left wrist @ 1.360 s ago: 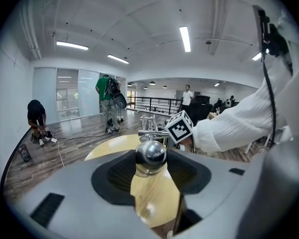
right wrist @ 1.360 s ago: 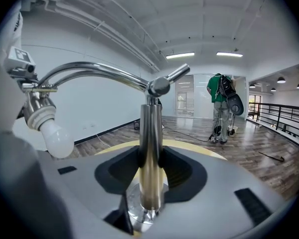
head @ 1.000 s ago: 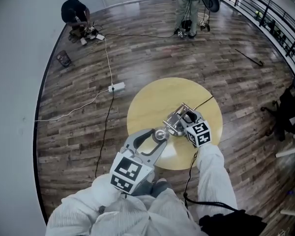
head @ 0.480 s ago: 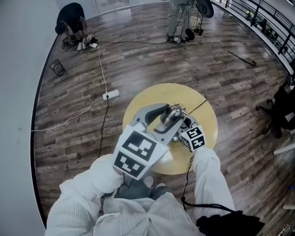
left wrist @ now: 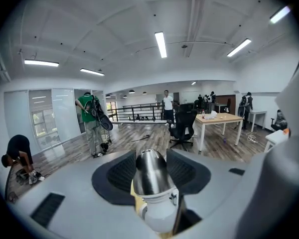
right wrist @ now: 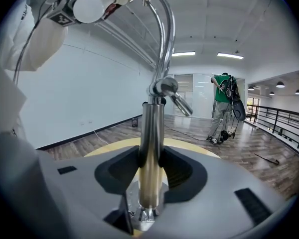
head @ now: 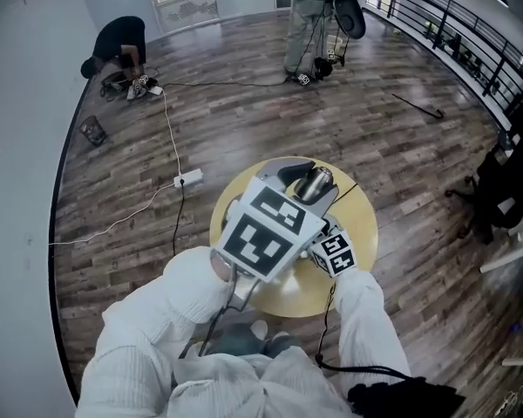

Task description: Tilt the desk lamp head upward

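Yellow round table (head: 359, 244), desk lamp head (left wrist: 148, 177) within left hand-held gripper (left wrist: 150, 164)

Open-plan ofc: desk (left wrist: 222, 118), swivel chair (left wrist: 182, 128)

Lamp (head: 315, 182) mostly hidden under L gripper (head: 303, 179).

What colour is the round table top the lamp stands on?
Pale yellow; the table top shows best in the head view.
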Available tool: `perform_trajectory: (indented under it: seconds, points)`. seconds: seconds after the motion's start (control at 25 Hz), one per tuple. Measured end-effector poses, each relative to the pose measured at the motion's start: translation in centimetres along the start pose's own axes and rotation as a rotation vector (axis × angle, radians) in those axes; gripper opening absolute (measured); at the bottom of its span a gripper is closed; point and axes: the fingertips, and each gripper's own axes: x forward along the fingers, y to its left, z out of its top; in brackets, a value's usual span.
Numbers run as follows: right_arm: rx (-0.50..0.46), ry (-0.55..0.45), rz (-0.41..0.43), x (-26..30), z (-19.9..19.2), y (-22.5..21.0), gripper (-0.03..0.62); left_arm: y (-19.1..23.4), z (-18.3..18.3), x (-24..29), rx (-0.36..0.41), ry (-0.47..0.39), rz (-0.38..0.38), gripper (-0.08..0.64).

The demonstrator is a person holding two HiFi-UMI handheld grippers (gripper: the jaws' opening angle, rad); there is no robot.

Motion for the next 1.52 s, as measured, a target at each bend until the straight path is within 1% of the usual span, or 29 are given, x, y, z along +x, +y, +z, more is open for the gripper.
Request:
perform_trajectory:
  seconds: [0.2, 0.44, 0.52, 0.6, 0.68, 0.72, 0.84, 0.96, 1.04, 1.12, 1.2, 1.24, 1.28, 1.32, 1.36, 1.4, 1.44, 1.48, 1.52]
  points:
    - [-0.002, 0.0, -0.004, 0.0, 0.3, -0.2, 0.153, 0.6, 1.3, 1.3, -0.005, 0.007, -0.015, 0.192]
    - [-0.001, 0.007, -0.01, -0.2, 0.0, -0.3, 0.153, 0.5, 1.3, 1.4, -0.031, -0.032, -0.015, 0.193]
    - [0.002, 0.006, -0.027, -0.1, 0.0, -0.4, 0.153, 0.5, 1.4, 1.3, -0.018, -0.042, -0.006, 0.193]
    - [0.032, -0.009, -0.049, 0.0, 0.2, -0.4, 0.153, 0.6, 1.5, 1.0, 0.017, -0.051, 0.008, 0.193]
    - [0.114, -0.029, -0.063, 0.2, 0.1, -0.5, 0.153, 0.8, 1.4, 0.5, 0.044, -0.065, 0.013, 0.193]
    - [0.154, -0.037, -0.07, 0.2, 0.1, -0.6, 0.153, 0.9, 1.3, 0.2, 0.043, -0.073, 0.01, 0.193]
    - [0.217, -0.078, -0.115, -0.5, 0.5, -0.9, 0.153, 1.5, 1.3, -1.3, -0.015, -0.102, -0.012, 0.193]
    - [0.279, -0.167, -0.16, -2.6, 1.6, -1.1, 0.153, 2.6, 0.9, -4.2, -0.111, -0.155, -0.021, 0.193]
    - [0.332, -0.23, -0.188, -4.7, 2.3, -1.1, 0.153, 4.0, 0.4, -6.7, -0.196, -0.238, -0.007, 0.193]
    - [0.382, -0.272, -0.229, -6.9, 2.4, -1.0, 0.153, 5.9, -0.5, -9.2, -0.305, -0.342, 0.016, 0.193]
    - [0.413, -0.281, -0.298, -9.0, 2.0, -1.0, 0.151, 7.9, -2.6, -10.9, -0.418, -0.419, 0.045, 0.192]
    - [0.42, -0.276, -0.342, -10.0, 1.7, -0.9, 0.137, 8.6, -4.3, -11.1, -0.463, -0.425, 0.065, 0.192]
    - [0.422, -0.267, -0.389, -10.9, 1.3, -0.8, 0.111, 9.1, -6.6, -10.9, -0.495, -0.404, 0.09, 0.192]
    - [0.422, -0.257, -0.436, -11.7, 1.0, -0.6, 0.071, 9.1, -9.3, -10.2, -0.515, -0.362, 0.115, 0.178]
    - [0.419, -0.249, -0.478, -12.4, 0.8, -0.3, 0.039, 8.7, -12.2, -9.2, -0.524, -0.309, 0.136, 0.145]
    - [0.417, -0.242, -0.512, -12.9, 0.5, 0.1, 0.028, 7.9, -15.1, -8.0, -0.524, -0.256, 0.147, 0.113]
    - [0.415, -0.231, -0.538, -13.3, 0.4, 0.5, 0.02, 6.7, -17.7, -6.7, -0.52, -0.207, 0.144, 0.049]
    - [0.415, -0.217, -0.557, -13.5, 0.2, 1.0, 0.018, 5.1, -19.9, -5.4, -0.514, -0.166, 0.122, 0.001]
    - [0.416, -0.203, -0.568, -13.6, 0.1, 1.5, 0.014, 3.3, -21.7, -4.1, -0.508, -0.133, 0.086, 0.0]
